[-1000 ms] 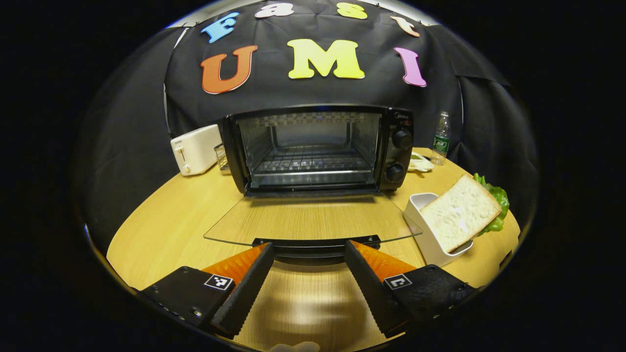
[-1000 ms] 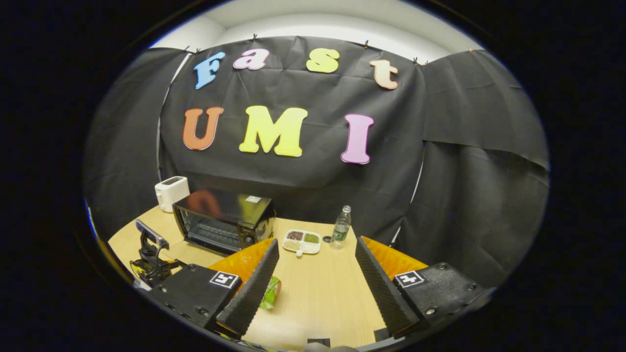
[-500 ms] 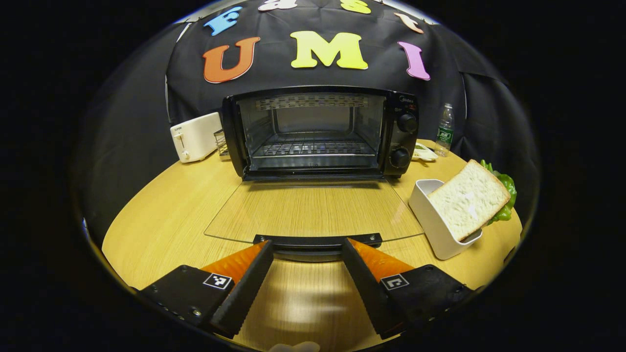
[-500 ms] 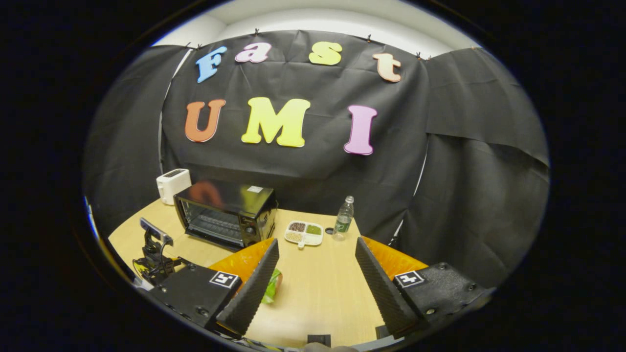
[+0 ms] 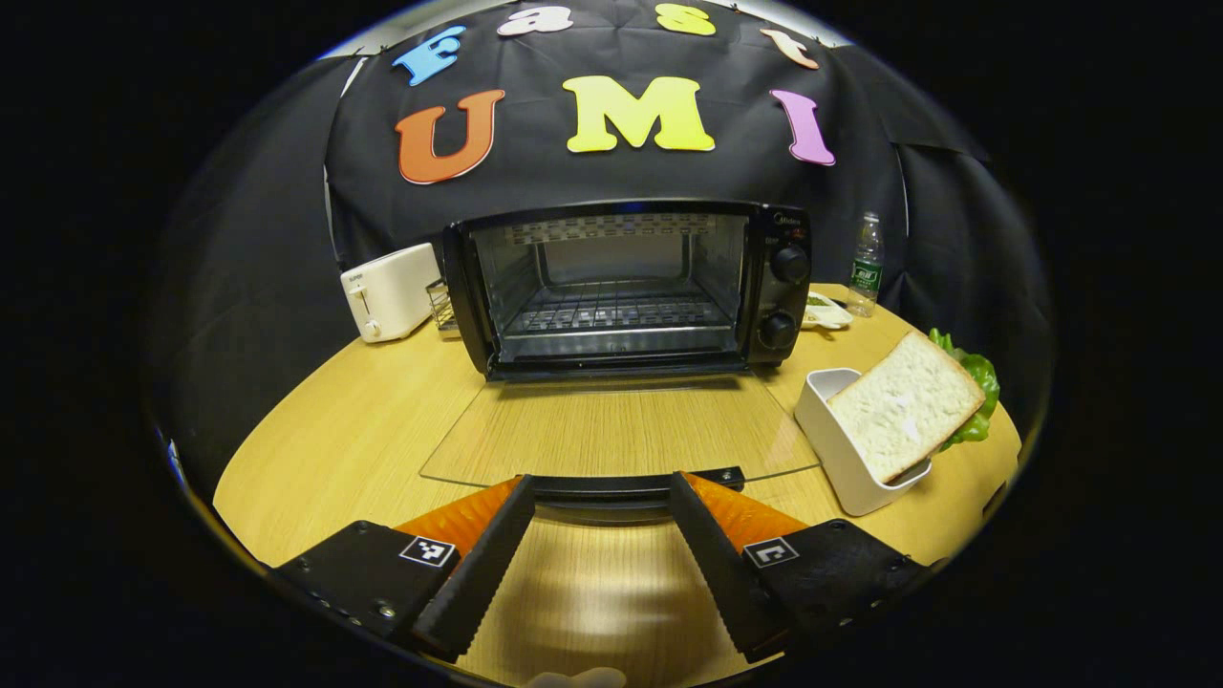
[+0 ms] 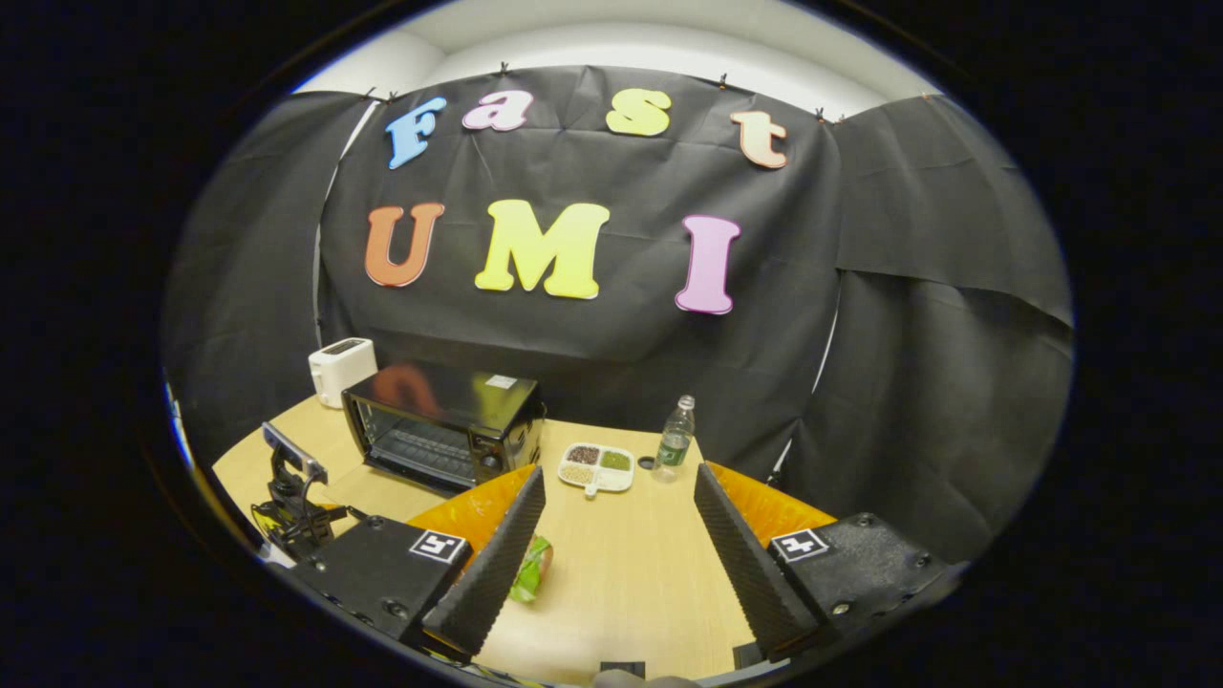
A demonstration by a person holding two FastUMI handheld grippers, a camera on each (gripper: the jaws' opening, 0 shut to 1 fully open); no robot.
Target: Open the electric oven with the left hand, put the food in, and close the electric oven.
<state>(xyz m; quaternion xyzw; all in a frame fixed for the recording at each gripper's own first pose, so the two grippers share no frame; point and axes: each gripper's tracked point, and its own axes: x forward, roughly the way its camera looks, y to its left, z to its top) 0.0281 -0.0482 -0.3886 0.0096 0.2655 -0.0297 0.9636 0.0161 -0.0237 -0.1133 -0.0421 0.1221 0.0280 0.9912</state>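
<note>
Oven [image 5: 631, 287] door down flat on table; sandwich [image 5: 903, 406] upright in white holder [image 5: 841, 449], right of oven.
Soft, light, crushable: pinch bread faces gently. Left gripper [image 5: 600, 540] wide, empty; right gripper [image 6: 621, 549] same.

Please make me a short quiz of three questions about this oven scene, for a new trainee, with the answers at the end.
1. True or false: the oven door is shut.
2. What food leans in the white holder?
3. Left gripper: A open, B shut on the handle?

Key
1. False; it lies folded down flat.
2. A sandwich of bread and lettuce.
3. A.
</note>
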